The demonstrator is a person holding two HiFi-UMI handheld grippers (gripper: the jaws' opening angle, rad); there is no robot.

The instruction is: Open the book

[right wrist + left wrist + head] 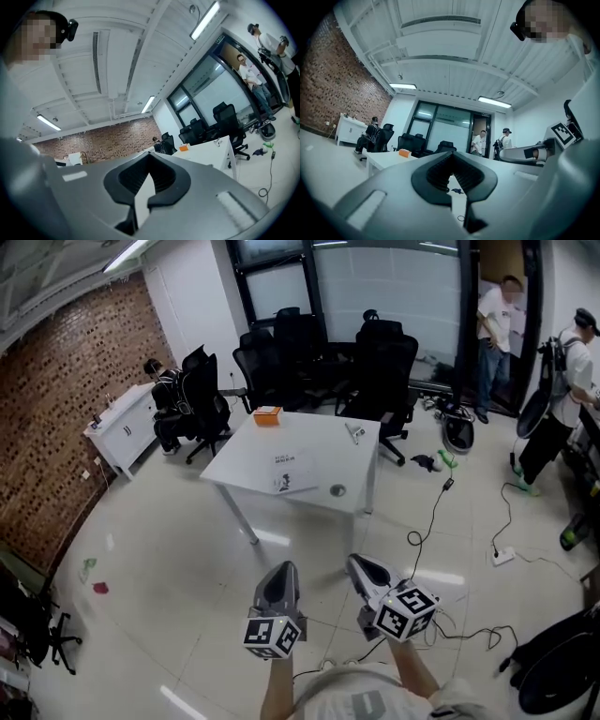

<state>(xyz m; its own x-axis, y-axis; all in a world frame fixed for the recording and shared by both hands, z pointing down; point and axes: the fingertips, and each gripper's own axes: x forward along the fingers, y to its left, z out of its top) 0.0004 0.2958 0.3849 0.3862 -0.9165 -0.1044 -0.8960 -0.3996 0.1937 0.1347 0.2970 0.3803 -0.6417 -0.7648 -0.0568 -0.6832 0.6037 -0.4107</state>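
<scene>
White table (309, 432) stands mid-room on a glossy floor (169, 559). Book (293, 472) lies flat on it, toward the near edge, with a pale cover. It is too small in the head view to tell whether it is open.

Orange box (267, 415) sits at the table's far left corner. A small round object (337, 490) is just right of the book, by the near edge.

Left gripper (281, 568): held low in front of the person, over bare floor, well short of the table. In its own view the jaws are together with nothing between them (451, 155).

Right gripper (359, 562): beside the left one, equally far from the table. Its jaws meet at the tips and are empty (150, 157).

Neither gripper touches the book.

Black chairs (375, 362) crowd the table's far side. A seated person (164, 390) is by the brick wall (56, 409), and two people stand at the right near the doorway (492, 329). Cables (441, 512) trail across the floor to the right of the table.
</scene>
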